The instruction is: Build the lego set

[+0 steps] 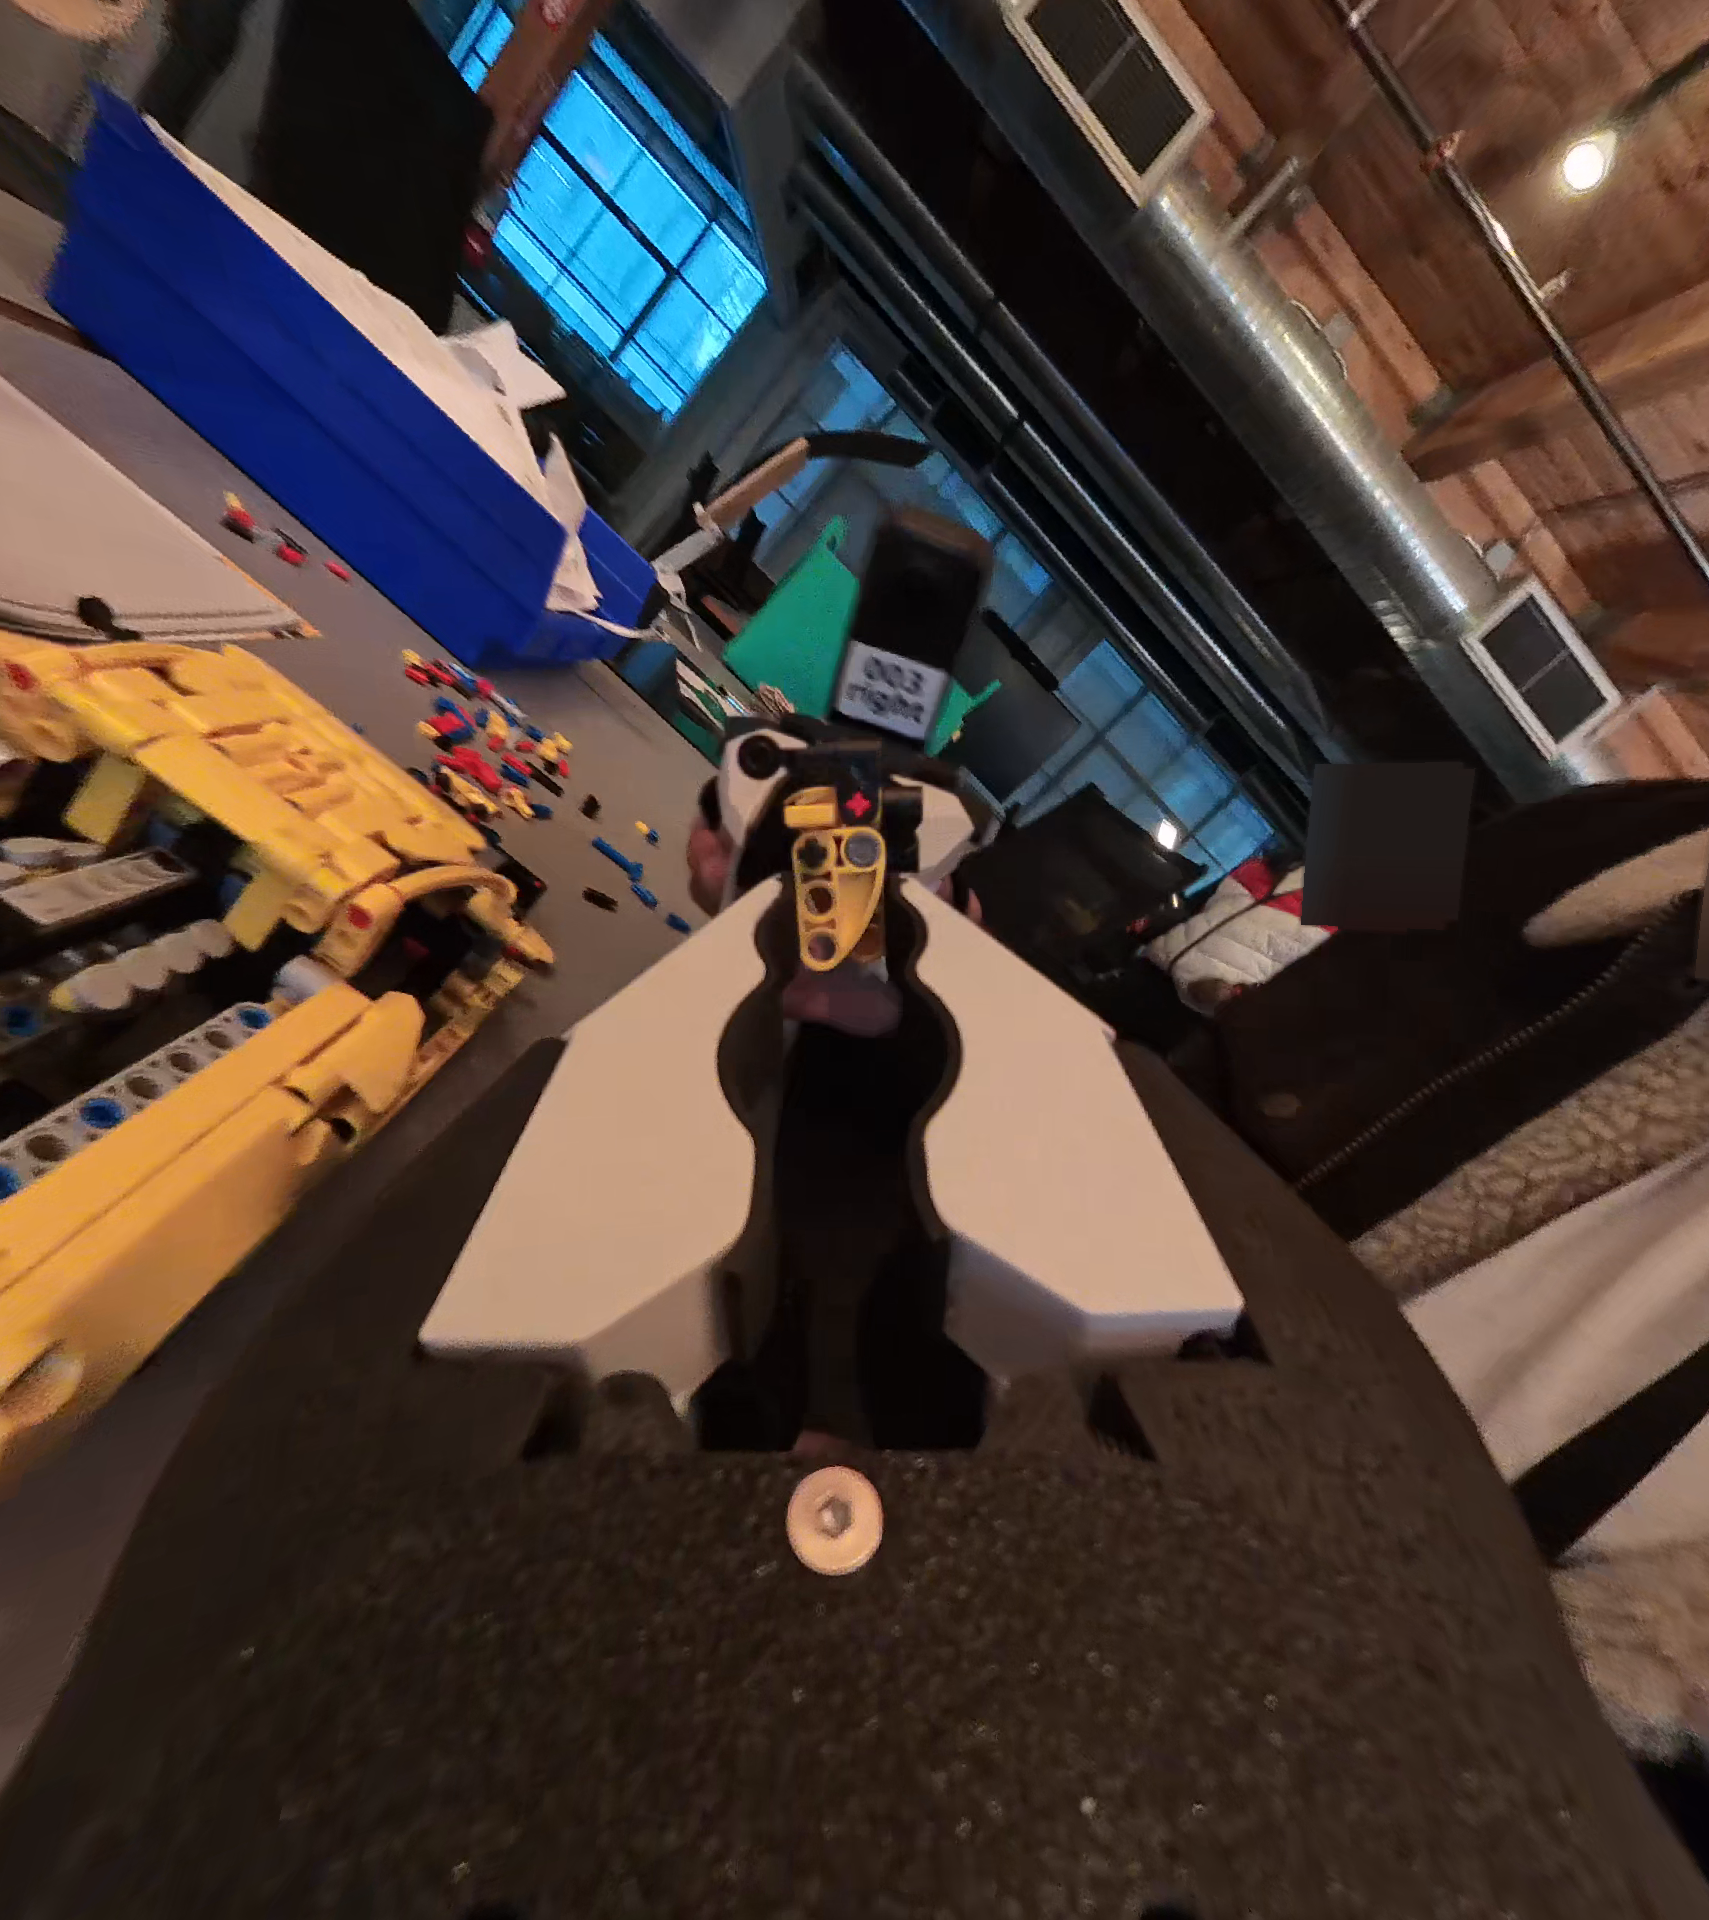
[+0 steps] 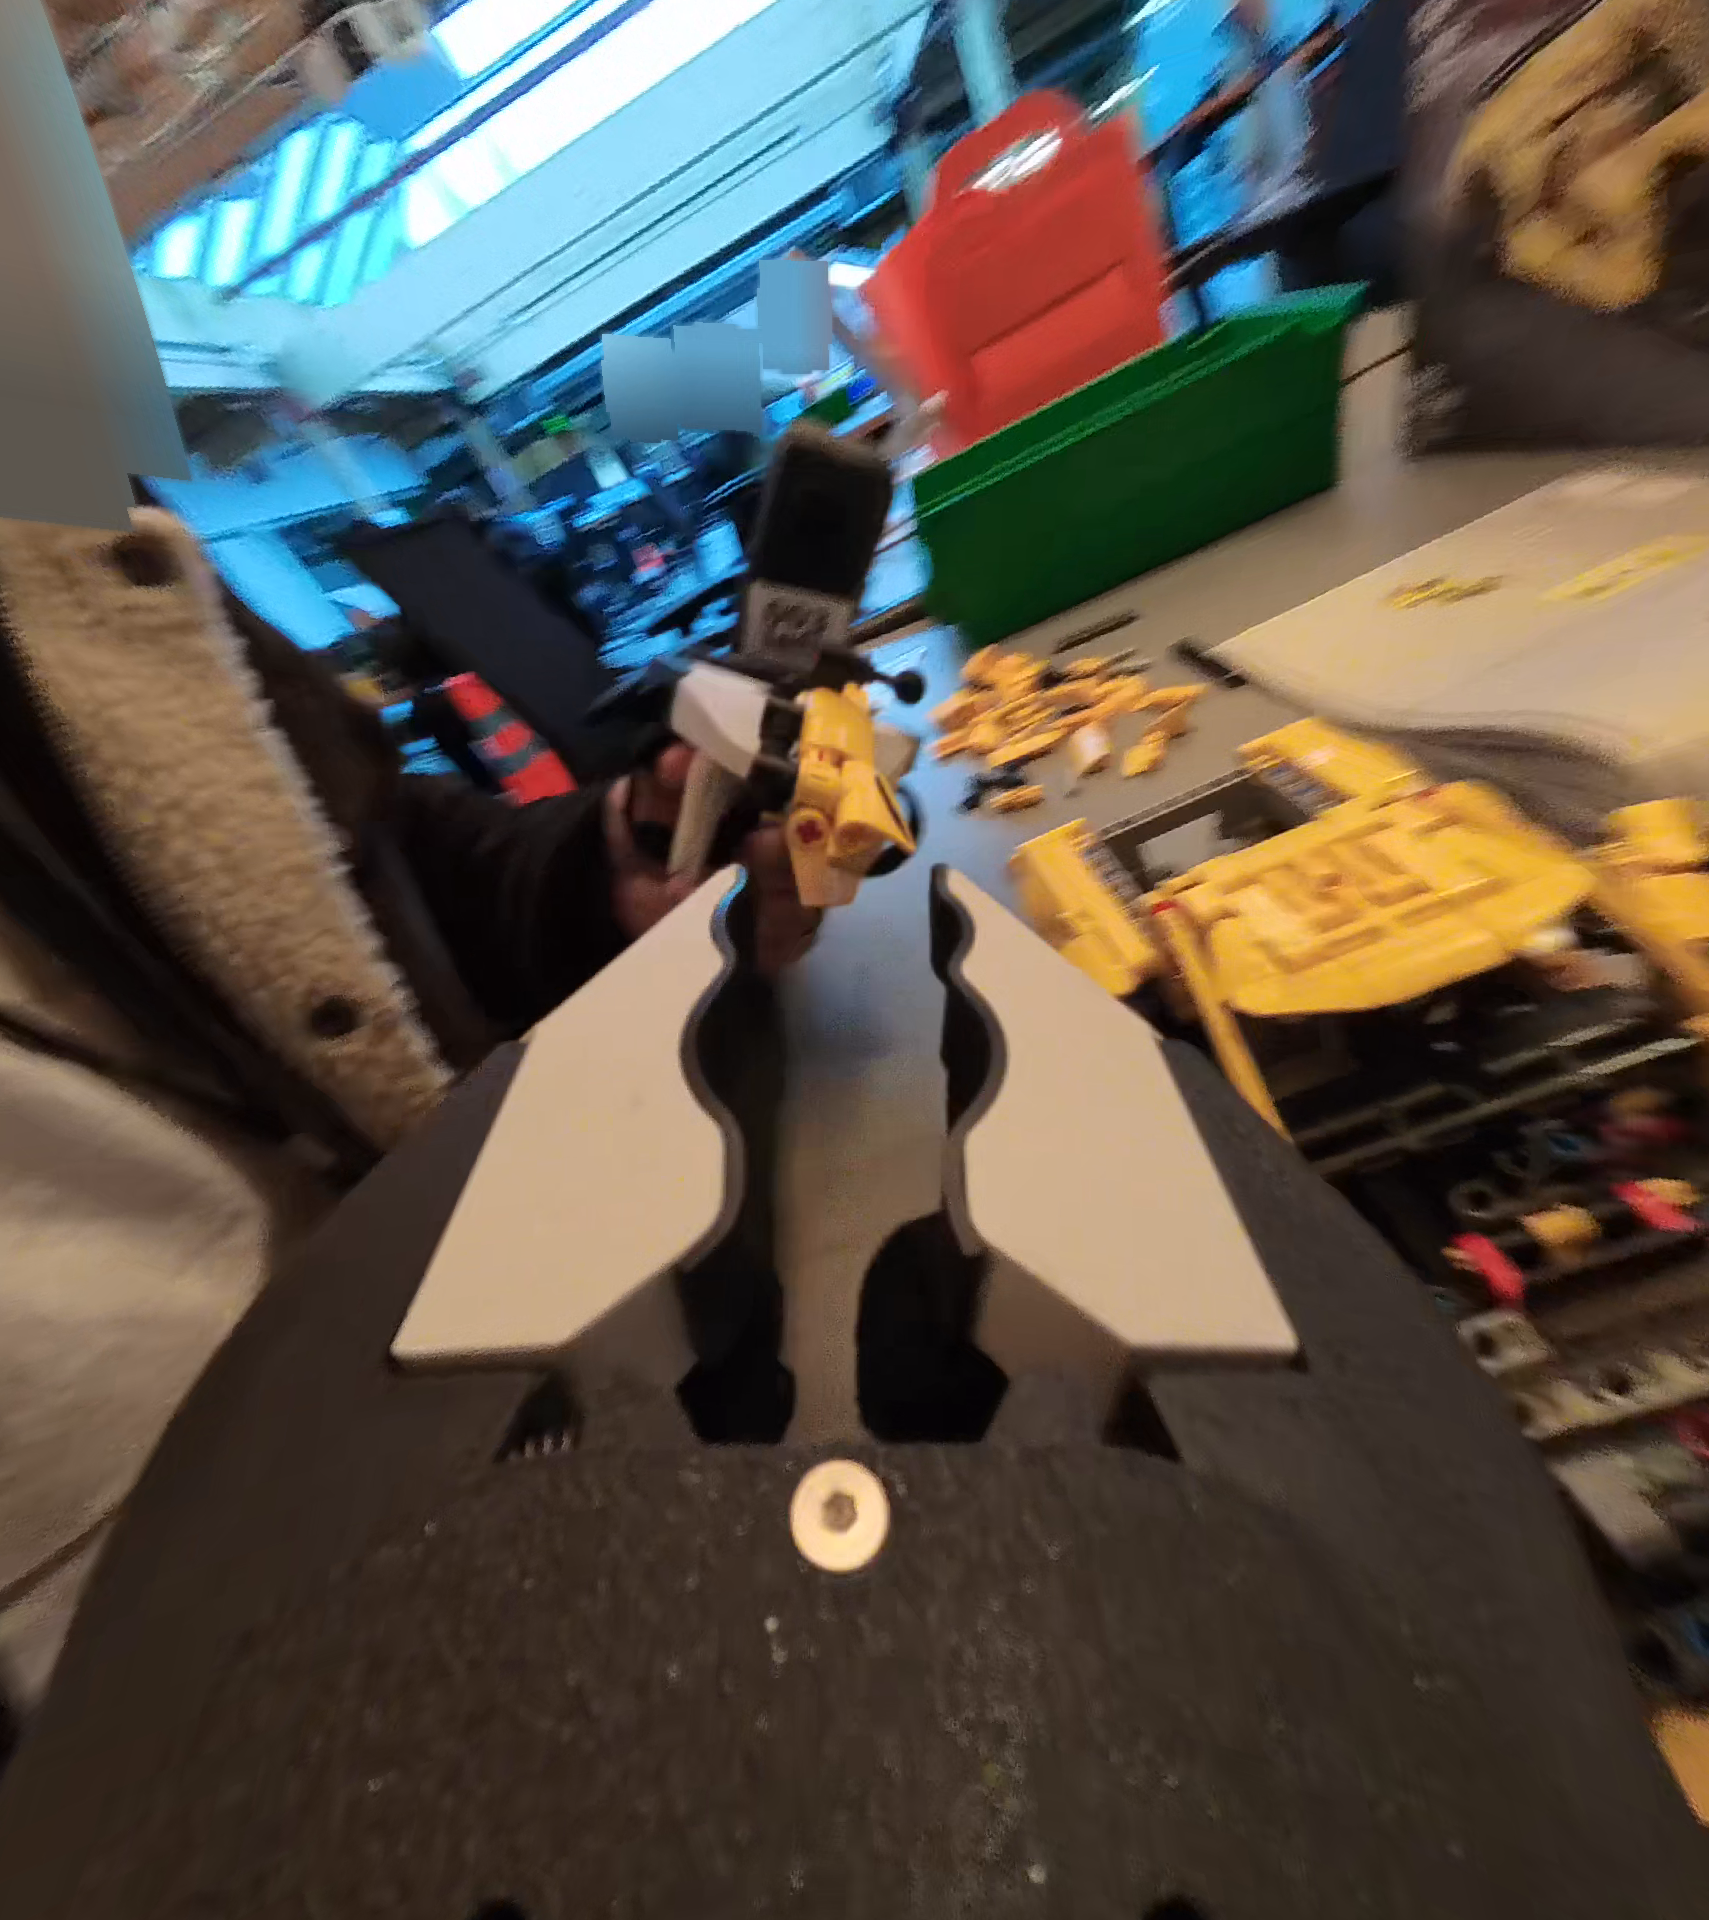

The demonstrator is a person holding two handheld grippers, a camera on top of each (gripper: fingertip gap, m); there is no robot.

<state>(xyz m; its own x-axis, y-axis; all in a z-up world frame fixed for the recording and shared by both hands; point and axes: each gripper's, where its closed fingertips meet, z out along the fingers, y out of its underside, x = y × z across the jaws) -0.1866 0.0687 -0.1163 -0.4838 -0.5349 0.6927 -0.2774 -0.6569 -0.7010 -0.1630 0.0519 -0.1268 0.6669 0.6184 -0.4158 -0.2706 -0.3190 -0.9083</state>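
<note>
At frame centre, our left tool (image 1: pixel 837 914) clamps a yellow sub-assembly (image 1: pixel 834 894) while our right tool (image 2: pixel 834 883), spread apart, must close in carefully.

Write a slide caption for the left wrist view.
Left tongs clamp a small yellow Lego beam assembly in mid-air, the large yellow Lego vehicle model on the grey table at left.

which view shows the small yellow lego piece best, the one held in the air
The left wrist view: the small yellow lego piece is sharp there, pinched at the tips of the left hand-held gripper, its holes clear. The right wrist view shows it farther off and blurred, beyond the open right hand-held gripper.
</note>
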